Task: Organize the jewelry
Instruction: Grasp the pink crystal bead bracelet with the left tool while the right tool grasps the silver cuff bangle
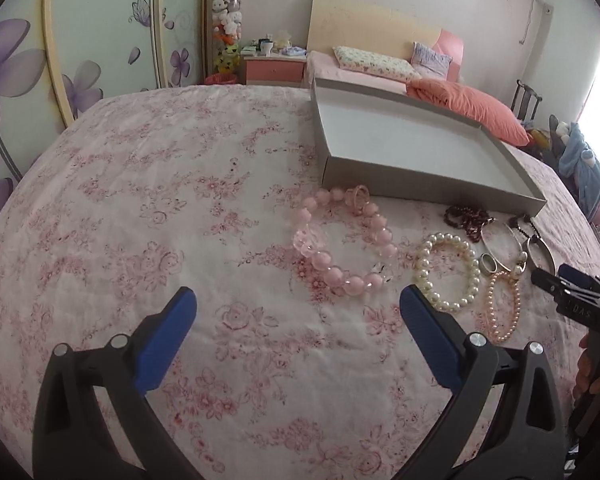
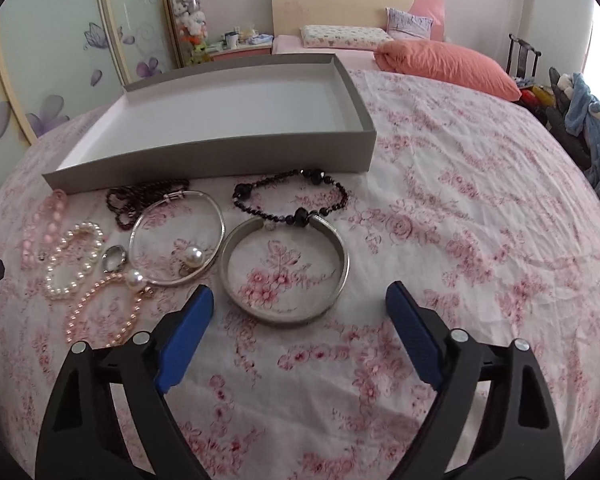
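- The jewelry lies loose on the flowered bedspread (image 2: 440, 208), in a cluster just in front of the box's (image 2: 204, 160) near wall; none of it is in the box.
- The pieces: a wide silver bangle (image 2: 285, 272), a black bead bracelet (image 2: 292, 196) touching its far edge, a thin bangle (image 2: 178, 240) with a pearl (image 2: 193, 256) inside its loop, a dark red bead strand (image 2: 134, 204), a ring (image 2: 114, 260), a white pearl bracelet (image 1: 448, 272), a pink pearl strand (image 1: 502, 304) and a big pink bead bracelet (image 1: 342, 240).
- The box is open, shallow, grey outside and white inside, and looks empty, so the sorting appears not yet begun; every piece is left to move.
- The right tongs (image 2: 300, 312) stand apart with nothing between them, hovering above the bedspread just short of the silver bangle, likely the first pick.
- The left tongs (image 1: 298, 312) are also apart and empty, near the pink beads and the white pearls.
- Crowding is the likely trouble: the thin bangle, ring, pearls and red strand touch or overlap, so a grab there may drag a neighbour. The box's near wall must be cleared with each piece.
- Farther off are pillows (image 2: 448, 62), a headboard, a nightstand and a flower-painted wardrobe; none is in the way.
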`<state>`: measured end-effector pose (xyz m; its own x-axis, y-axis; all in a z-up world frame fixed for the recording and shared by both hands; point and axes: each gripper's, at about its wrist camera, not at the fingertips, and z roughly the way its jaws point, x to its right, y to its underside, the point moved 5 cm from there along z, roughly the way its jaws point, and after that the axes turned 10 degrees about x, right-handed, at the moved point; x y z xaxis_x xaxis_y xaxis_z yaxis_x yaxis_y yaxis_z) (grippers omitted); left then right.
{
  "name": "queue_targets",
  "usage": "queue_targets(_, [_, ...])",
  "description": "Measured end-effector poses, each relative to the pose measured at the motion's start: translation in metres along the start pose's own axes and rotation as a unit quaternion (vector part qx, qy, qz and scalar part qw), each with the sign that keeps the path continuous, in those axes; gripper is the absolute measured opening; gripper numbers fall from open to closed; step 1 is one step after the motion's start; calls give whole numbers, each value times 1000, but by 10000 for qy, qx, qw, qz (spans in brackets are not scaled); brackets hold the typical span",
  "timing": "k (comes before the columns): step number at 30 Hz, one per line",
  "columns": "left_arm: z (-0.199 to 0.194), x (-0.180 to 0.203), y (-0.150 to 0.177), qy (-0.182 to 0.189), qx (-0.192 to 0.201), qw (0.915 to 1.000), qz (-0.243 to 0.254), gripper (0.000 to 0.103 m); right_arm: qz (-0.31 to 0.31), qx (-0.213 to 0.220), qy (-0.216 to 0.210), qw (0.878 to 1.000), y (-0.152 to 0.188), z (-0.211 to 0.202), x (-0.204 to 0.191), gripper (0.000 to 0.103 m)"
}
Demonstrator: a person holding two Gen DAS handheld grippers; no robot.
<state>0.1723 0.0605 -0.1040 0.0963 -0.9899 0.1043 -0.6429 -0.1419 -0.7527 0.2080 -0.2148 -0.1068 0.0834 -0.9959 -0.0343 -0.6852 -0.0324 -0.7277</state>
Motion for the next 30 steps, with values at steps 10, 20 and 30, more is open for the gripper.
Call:
queue_targets(10, [23,-4,-3,-71,-180,9996,-214,91,-12,66,-77,9999,-8,5,0,68])
queue_targets(20, [41,-1,-19,-186,-189,9991,-338,69,-34,72,-102,9999,-6,2,2,68])
queue_targets(30, [43,20,-21,-432,-198,9986,-224,54,-27,64,-63,10000,-6,2,1,69])
